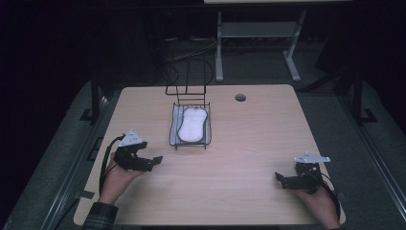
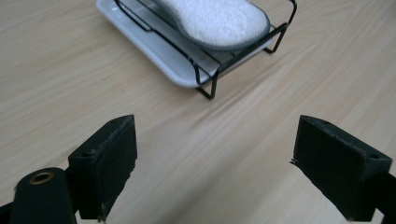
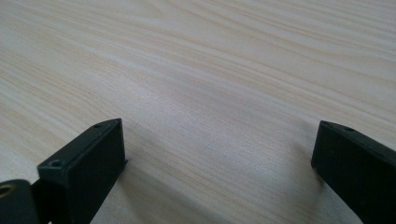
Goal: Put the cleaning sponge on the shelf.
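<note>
A white peanut-shaped sponge (image 1: 192, 123) lies in a black wire rack (image 1: 190, 143) over a white tray, at the table's middle back. In the left gripper view the sponge (image 2: 219, 21) and rack (image 2: 205, 70) sit just ahead of the jaws. My left gripper (image 1: 152, 160) rests low at the table's left, open, nothing between its jaws (image 2: 212, 168). My right gripper (image 1: 279, 179) sits near the front right, open and empty, over bare wood (image 3: 219, 158).
The light wooden table (image 1: 249, 143) has a round cable hole (image 1: 240, 97) at the back. A tall wire frame (image 1: 187, 76) stands behind the rack. A white desk frame (image 1: 258, 33) stands on the floor beyond.
</note>
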Demonstrator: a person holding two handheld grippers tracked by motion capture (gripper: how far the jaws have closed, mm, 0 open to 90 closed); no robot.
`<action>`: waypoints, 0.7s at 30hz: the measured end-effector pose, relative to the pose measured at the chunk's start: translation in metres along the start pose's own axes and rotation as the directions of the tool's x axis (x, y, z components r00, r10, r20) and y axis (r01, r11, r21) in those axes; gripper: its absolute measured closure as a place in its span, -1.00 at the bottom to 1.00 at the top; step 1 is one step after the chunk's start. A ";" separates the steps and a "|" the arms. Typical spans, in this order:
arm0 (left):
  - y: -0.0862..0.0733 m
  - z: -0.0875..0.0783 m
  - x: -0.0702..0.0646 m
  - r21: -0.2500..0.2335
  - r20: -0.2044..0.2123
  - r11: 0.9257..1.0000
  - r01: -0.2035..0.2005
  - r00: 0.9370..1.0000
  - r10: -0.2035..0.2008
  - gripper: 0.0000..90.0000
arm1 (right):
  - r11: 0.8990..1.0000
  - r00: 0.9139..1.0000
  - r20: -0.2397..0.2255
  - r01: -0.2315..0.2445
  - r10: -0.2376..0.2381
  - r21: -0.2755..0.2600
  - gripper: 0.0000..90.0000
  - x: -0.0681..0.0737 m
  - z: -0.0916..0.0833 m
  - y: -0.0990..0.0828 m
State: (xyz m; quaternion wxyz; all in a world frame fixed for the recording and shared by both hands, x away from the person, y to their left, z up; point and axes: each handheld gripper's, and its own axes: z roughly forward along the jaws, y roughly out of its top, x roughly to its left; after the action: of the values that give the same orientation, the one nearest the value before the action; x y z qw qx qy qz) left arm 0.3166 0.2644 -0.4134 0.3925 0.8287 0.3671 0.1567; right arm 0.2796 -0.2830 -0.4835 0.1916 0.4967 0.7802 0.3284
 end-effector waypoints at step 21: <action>-0.058 -0.009 -0.007 0.085 -0.057 0.996 0.013 0.998 -0.009 -0.71 | 1.000 1.000 0.000 0.000 0.000 0.000 -0.95 0.000 0.000 0.000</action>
State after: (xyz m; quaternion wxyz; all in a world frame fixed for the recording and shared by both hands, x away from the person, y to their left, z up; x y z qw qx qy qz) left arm 0.2788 0.2889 -0.4522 0.3469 0.8379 0.3890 0.1622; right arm 0.2796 -0.2829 -0.4835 0.1915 0.4968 0.7801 0.3284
